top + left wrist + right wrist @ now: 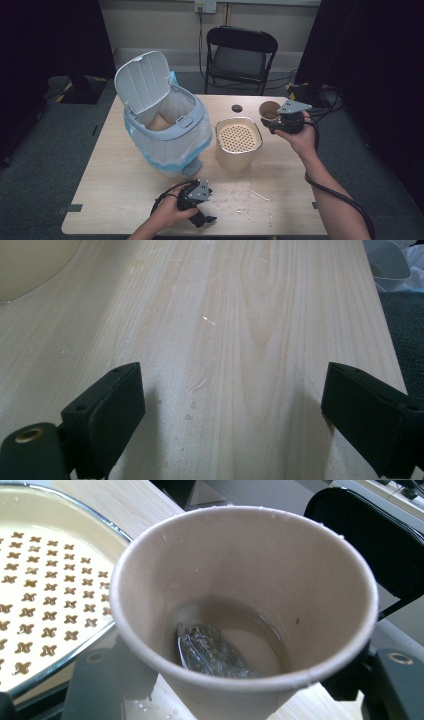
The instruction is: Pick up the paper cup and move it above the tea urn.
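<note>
My right gripper (272, 121) is shut on a brown paper cup (270, 110), held just above the table's far right part. In the right gripper view the cup (240, 580) stands upright between the jaws of that gripper (240, 692), with a little pale liquid and a wet tea bag (210, 652) at its bottom. Left of the cup is a beige container with a perforated strainer top (238, 137), also seen close by (45, 590). My left gripper (206, 218) rests near the front edge, and its open jaws (232, 410) hold nothing over bare wood.
A white and blue pedal bin (170, 130) stands at the table's left with its lid up, a liner inside and another paper cup (161, 121) in it. A small black cap (237, 108) lies at the back. Wet scraps (240, 195) dot the front. A black chair (240, 55) stands behind.
</note>
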### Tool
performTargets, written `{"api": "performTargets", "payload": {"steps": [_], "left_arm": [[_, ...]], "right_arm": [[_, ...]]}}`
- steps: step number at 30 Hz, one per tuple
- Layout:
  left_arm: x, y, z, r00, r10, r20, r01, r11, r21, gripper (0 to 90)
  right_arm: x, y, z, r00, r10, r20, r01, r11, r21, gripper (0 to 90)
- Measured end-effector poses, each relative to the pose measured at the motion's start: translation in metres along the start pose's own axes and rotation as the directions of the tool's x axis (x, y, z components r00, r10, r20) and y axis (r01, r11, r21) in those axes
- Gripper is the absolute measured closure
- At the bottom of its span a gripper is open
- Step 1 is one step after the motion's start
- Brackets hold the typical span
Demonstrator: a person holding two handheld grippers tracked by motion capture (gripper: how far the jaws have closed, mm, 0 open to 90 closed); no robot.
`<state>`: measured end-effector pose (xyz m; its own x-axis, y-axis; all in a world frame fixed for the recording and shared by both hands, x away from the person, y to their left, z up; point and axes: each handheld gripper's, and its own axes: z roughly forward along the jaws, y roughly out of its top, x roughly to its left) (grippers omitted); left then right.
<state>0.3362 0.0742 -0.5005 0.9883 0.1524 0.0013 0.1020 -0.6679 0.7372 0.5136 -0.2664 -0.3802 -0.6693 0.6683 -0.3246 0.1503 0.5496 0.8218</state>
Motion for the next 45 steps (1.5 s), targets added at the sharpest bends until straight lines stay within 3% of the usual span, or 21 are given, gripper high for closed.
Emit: {"api": "performTargets", "payload": {"steps": [9, 15, 26, 31, 33, 34, 37, 39, 41, 43, 44, 45], "left_arm": [[0.0, 0.0, 0.0, 1.0, -0.005, -0.001, 0.005, 1.0, 0.007, 9.6], [0.0, 0.0, 0.0, 1.0, -0.003, -0.001, 0.003, 1.0, 0.007, 9.6], [0.0, 0.0, -0.001, 1.0, -0.003, -0.001, 0.003, 1.0, 0.009, 9.6], [0.0, 0.0, 0.0, 1.0, 0.0, 0.0, 0.0, 1.0, 0.004, 9.7], [0.0, 0.0, 0.0, 1.0, -0.006, -0.001, 0.006, 1.0, 0.006, 9.6], [0.0, 0.0, 0.0, 1.0, -0.001, 0.0, 0.001, 1.0, 0.003, 9.6], [0.0, 0.0, 0.0, 1.0, -0.005, -0.001, 0.005, 1.0, 0.004, 9.6], [0.0, 0.0, 0.0, 1.0, -0.001, -0.001, 0.001, 1.0, -0.001, 9.6], [0.0, 0.0, 0.0, 1.0, -0.002, 0.0, 0.002, 1.0, -0.001, 9.6], [0.0, 0.0, 0.0, 1.0, -0.004, -0.001, 0.004, 1.0, 0.004, 9.6], [0.0, 0.0, 0.0, 1.0, -0.001, 0.0, 0.001, 1.0, 0.0, 9.6], [0.0, 0.0, 0.0, 1.0, -0.005, -0.001, 0.005, 1.0, 0.006, 9.6]], "right_arm": [[0.003, 0.012, 0.005, 0.9974, -0.064, 0.032, 0.064, 0.998, 0.01, 31.8], [0.005, 0.02, 0.005, 0.9884, -0.137, 0.064, 0.137, 0.991, 0.003, 31.9], [0.012, 0.033, 0.004, 0.9536, -0.285, 0.098, 0.283, 0.959, 0.029, 32.3], [0.014, 0.036, 0.002, 0.9295, -0.348, 0.121, 0.348, 0.937, 0.03, 32.3], [0.016, 0.038, 0.002, 0.9144, -0.382, 0.134, 0.382, 0.924, 0.03, 32.5], [0.016, 0.038, 0.002, 0.913, -0.385, 0.135, 0.385, 0.922, 0.028, 32.5], [0.019, 0.041, 0.001, 0.8923, -0.425, 0.153, 0.425, 0.905, 0.034, 32.5], [0.021, 0.044, 0.0, 0.8689, -0.464, 0.173, 0.461, 0.885, 0.057, 32.5], [0.022, 0.047, 0.0, 0.8532, -0.487, 0.187, 0.484, 0.873, 0.067, 32.6], [0.023, 0.05, -0.001, 0.8259, -0.526, 0.202, 0.521, 0.849, 0.081, 32.7], [0.024, 0.051, -0.001, 0.8029, -0.557, 0.211, 0.551, 0.829, 0.094, 32.7], [0.026, 0.052, -0.001, 0.774, -0.593, 0.221, 0.585, 0.804, 0.109, 32.8]]}}
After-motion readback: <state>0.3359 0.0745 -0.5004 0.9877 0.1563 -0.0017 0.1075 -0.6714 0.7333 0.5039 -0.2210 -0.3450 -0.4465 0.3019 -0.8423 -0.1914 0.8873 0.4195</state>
